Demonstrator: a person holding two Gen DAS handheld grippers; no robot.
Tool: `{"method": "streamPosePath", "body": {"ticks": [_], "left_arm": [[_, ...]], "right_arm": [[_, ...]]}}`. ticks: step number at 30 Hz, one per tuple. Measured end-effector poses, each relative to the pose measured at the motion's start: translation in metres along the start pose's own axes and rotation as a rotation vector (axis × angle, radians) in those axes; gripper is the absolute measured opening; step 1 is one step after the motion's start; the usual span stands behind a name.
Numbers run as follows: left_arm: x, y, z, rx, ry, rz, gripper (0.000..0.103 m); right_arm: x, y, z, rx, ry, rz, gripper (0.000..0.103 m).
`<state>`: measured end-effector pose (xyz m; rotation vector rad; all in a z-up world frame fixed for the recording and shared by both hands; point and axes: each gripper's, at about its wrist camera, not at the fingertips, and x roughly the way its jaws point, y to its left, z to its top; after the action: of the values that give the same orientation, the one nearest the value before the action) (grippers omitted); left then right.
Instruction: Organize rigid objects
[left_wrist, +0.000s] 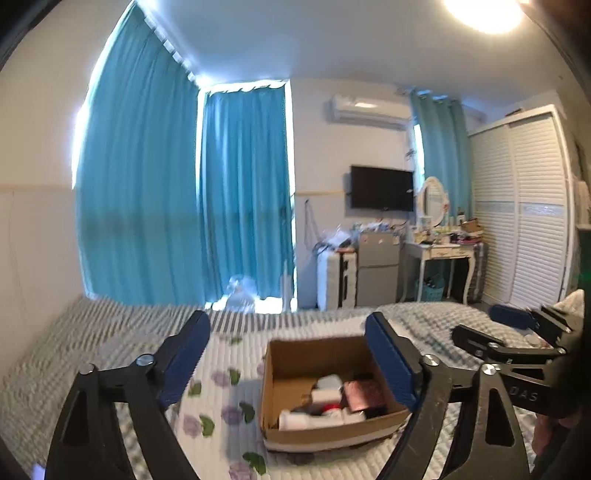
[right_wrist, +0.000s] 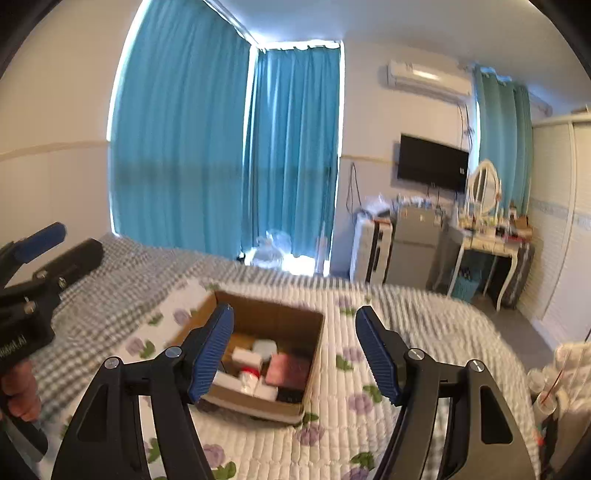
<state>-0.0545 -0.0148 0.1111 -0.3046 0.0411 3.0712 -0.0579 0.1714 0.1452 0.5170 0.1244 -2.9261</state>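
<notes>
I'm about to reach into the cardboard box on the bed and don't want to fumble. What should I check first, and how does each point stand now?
1. Left gripper open and empty: ok.
2. Right gripper open and empty: ok.
3. Cardboard box open on top, flat on the bedspread: ok.
4. Items reachable: the white containers and the pink object lie exposed inside: ok.
5. Grippers apart from each other and above the box, touching nothing: ok.
6. What lies beneath the top items: cannot tell, blurred and packed.

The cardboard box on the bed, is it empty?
No, the cardboard box holds several items, among them a pink object and white containers.
</notes>
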Motion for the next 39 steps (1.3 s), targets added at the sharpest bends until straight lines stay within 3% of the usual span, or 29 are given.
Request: {"method": "streamPosePath", "body": {"ticks": [1,3,6,13,17,39], "left_arm": [[0.005,0.002,-0.007,-0.014,0.014,0.005,0.09],[0.014,0.005,-0.022,-0.03,0.039,0.013,0.093],[0.016,0.006,-0.043,-0.017,0.049,0.065,0.095],[0.008,0.009,-0.059,-0.045,0.024,0.086,0.101],[0.01,0.014,-0.065,-0.081,0.059,0.076,0.103],[0.015,0.005,-0.072,-0.013,0.083,0.062,0.103]], "right_arm": [[0.008,-0.002,-0.009,0.015,0.01,0.002,0.07],[0.024,-0.007,-0.027,0.038,0.029,-0.006,0.092],[0.031,-0.011,-0.047,0.054,0.011,-0.024,0.103],[0.037,-0.02,-0.065,0.078,0.042,-0.037,0.103],[0.034,-0.017,-0.063,0.067,0.013,-0.04,0.103],[0.035,-0.019,-0.066,0.089,-0.011,-0.078,0.103]]}}
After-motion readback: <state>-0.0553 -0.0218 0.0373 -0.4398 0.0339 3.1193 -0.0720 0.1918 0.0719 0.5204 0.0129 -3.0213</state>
